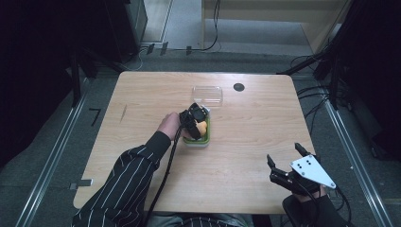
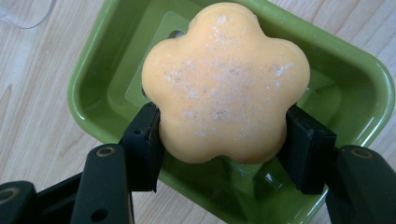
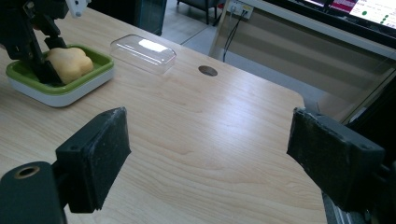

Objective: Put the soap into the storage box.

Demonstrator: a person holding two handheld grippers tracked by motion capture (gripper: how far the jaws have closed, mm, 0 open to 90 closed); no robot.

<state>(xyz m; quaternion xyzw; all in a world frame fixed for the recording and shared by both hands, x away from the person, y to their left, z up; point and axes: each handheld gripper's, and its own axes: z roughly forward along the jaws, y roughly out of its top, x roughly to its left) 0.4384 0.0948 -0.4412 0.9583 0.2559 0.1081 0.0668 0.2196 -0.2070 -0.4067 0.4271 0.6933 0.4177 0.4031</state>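
Green dish [image 2: 93, 93]: near corners cut off by the lower frame edge; floor beneath the orange soap [image 2: 224, 84] hidden.

Table [image 1: 142, 94]: light wood, rounded corners.
Clear lid [image 1: 207, 95]: transparent plastic, lies flat on the table toward its far edge.
Cable hole [image 1: 239, 87]: small dark round grommet in the tabletop, just right of the clear lid.
Floor [image 1: 265, 35]: grey, with cables trailing across it.

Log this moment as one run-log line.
left gripper: shut on soap | soap: over green dish | right gripper: open, holds nothing | clear lid: on table
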